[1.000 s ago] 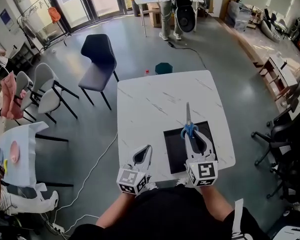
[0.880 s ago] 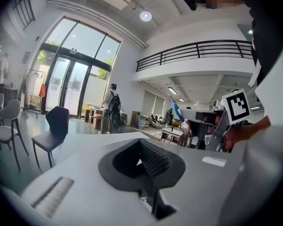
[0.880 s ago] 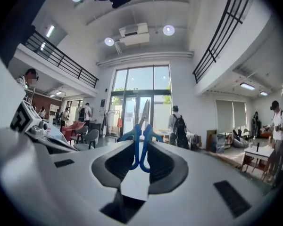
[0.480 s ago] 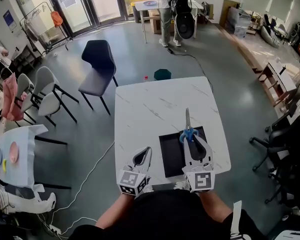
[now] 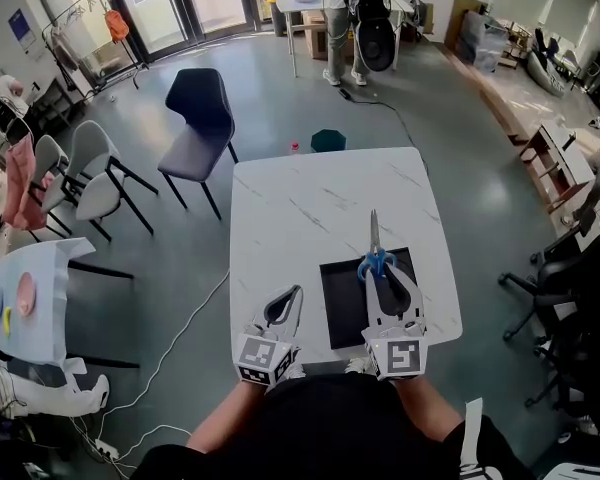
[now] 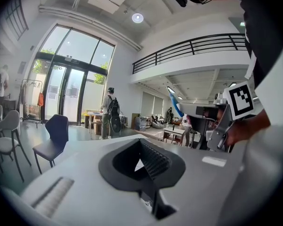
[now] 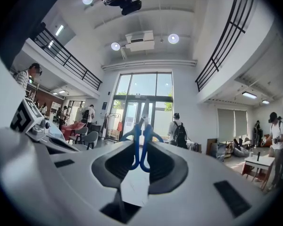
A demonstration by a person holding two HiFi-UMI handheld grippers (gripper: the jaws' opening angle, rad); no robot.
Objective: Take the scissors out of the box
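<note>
My right gripper (image 5: 380, 267) is shut on the blue handles of the scissors (image 5: 374, 240). Their silver blades point away from me, over the far edge of the flat black box (image 5: 341, 309) on the white marble table (image 5: 300, 203). In the right gripper view the scissors (image 7: 142, 142) stand upright between the pads, held in the air. My left gripper (image 5: 296, 292) hovers at the table's near edge, left of the box, jaws together with nothing in them. In the left gripper view, the left gripper (image 6: 141, 142) faces the room, and the right gripper's marker cube (image 6: 240, 99) shows at the right.
A dark chair (image 5: 200, 118) stands past the table's far left corner, and a green object (image 5: 328, 139) lies on the floor behind the table. Grey chairs (image 5: 85, 183) are at the left, black office chairs (image 5: 570, 298) at the right. A person (image 5: 338, 23) stands far back.
The right gripper has lifted the scissors a little above the box. The left gripper has stayed where it was.
</note>
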